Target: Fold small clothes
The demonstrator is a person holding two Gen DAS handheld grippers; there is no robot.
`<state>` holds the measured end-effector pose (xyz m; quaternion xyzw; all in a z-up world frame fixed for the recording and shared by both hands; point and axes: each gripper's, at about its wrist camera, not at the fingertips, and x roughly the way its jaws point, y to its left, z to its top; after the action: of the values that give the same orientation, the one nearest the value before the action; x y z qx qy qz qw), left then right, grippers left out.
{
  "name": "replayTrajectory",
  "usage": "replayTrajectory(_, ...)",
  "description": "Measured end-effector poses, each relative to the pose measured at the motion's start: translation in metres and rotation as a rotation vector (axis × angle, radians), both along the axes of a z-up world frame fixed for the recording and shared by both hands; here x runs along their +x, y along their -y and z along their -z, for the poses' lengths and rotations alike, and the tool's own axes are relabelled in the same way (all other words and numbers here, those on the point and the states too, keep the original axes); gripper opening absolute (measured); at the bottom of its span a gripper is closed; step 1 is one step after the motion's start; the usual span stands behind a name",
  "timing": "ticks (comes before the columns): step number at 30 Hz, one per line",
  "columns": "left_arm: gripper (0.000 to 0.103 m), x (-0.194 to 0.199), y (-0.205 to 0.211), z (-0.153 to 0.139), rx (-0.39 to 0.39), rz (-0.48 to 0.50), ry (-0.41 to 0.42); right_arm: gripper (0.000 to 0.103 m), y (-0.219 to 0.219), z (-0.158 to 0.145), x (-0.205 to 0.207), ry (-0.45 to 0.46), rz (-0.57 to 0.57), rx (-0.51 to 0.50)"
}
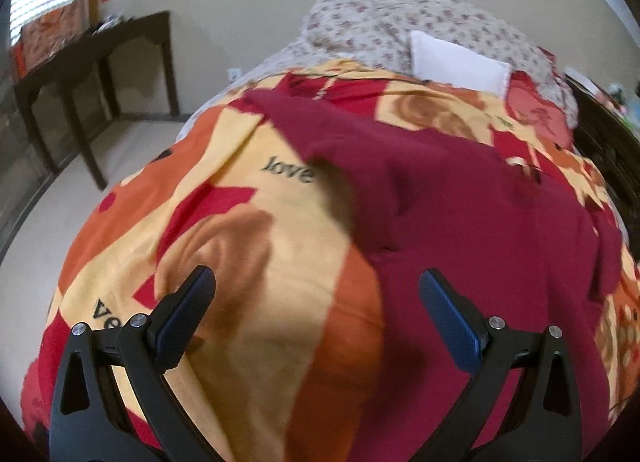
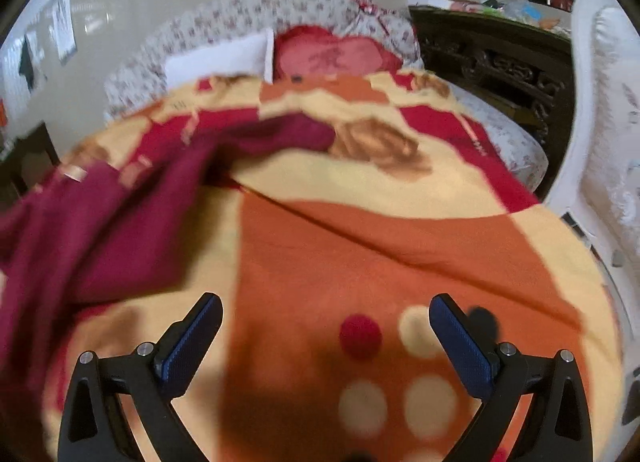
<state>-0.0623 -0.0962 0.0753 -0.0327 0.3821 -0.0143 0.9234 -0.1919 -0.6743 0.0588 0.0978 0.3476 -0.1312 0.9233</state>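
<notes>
— Where does the garment (image 1: 460, 197) lie from the left gripper (image 1: 316, 282)?

— On the blanket (image 1: 256, 221), ahead of the jaws and off to their right, reaching back under the right jaw.

— And from the right gripper (image 2: 326, 308)?

— Ahead and to the left of its jaws; only blanket lies between them.

— Beyond the garment?

— The pillow (image 1: 456, 61), at the bed's far end. A table (image 1: 96, 49) stands on the floor, far left of the left jaws.

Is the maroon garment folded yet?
Not folded: the maroon garment lies loosely rumpled across the blanket, edges uneven.
</notes>
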Motion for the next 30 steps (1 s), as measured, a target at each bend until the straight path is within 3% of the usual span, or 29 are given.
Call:
replayTrajectory(5,0.102,-0.023,0.024,-0.011,0.071,0.068,0.037,0.103,-0.027,-0.083,-0.048,0.016,-0.074,-0.037)
replayTrajectory(8,0.102,-0.032,0.038,-0.015,0.065,0.104,0.038,0.103,-0.045,-0.127,-0.071,0.032,-0.12,-0.047)
replayTrajectory(12,0.102,-0.042,0.052,-0.024,0.064,0.132,0.055,0.103,-0.077,-0.16,-0.083,0.036,-0.161,0.009)
replayTrajectory(18,0.102,-0.05,0.07,-0.035,0.077,0.168,0.071,0.103,-0.153,-0.158,-0.064,0.075,-0.253,0.033)
replayTrajectory(25,0.102,-0.05,0.076,-0.034,0.09,0.173,0.067,0.103,-0.23,-0.111,-0.006,0.077,-0.316,0.094)
replayTrajectory(30,0.102,-0.047,0.073,-0.032,0.087,0.154,0.066,0.103,-0.275,-0.088,0.024,0.05,-0.334,0.031)
